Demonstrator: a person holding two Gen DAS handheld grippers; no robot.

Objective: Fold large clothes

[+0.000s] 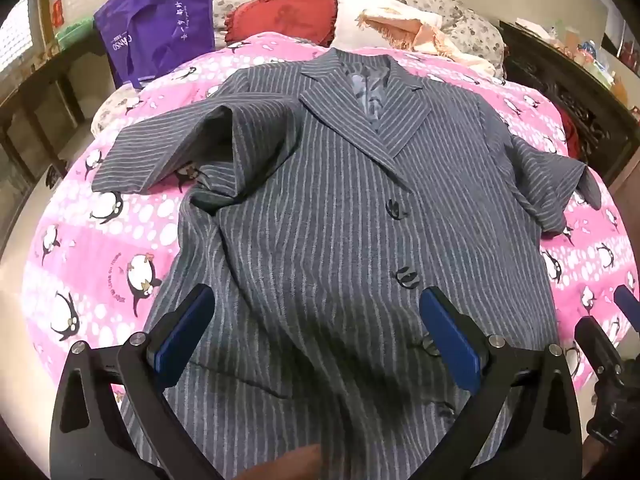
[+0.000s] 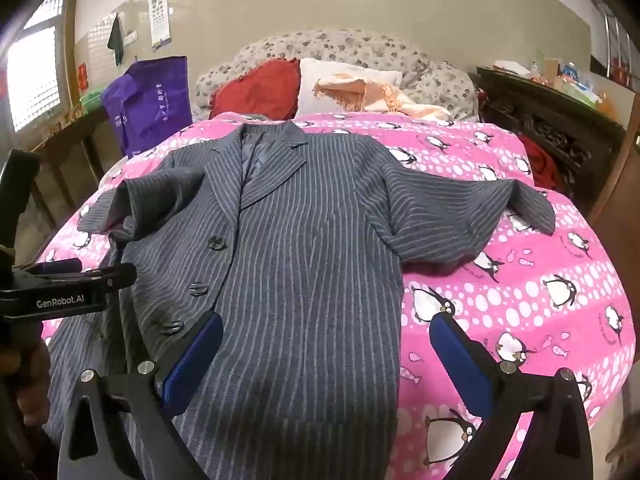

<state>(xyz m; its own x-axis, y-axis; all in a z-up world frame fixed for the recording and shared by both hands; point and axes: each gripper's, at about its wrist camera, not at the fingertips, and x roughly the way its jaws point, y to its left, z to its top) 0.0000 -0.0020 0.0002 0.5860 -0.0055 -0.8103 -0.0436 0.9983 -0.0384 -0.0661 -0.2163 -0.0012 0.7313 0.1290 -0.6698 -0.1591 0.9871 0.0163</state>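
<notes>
A grey pinstriped short-sleeved jacket (image 1: pixel 320 208) lies front up on a pink penguin-print bedspread (image 1: pixel 100 240), collar away from me. Its left sleeve (image 1: pixel 168 152) is bunched and partly folded over; its right sleeve (image 1: pixel 552 176) spreads outward. My left gripper (image 1: pixel 316 336) is open above the lower front, empty. My right gripper (image 2: pixel 328 356) is open over the jacket's (image 2: pixel 300 240) right hem edge, empty. The right sleeve also shows in the right wrist view (image 2: pixel 472 212). The left gripper appears at the left edge of the right wrist view (image 2: pixel 68 280).
A purple bag (image 1: pixel 160 28), a red pillow (image 1: pixel 284 12) and a peach cloth (image 1: pixel 416 32) lie at the bed's head. A dark wooden cabinet (image 2: pixel 552 128) stands to the right and a wooden table (image 2: pixel 68 144) to the left.
</notes>
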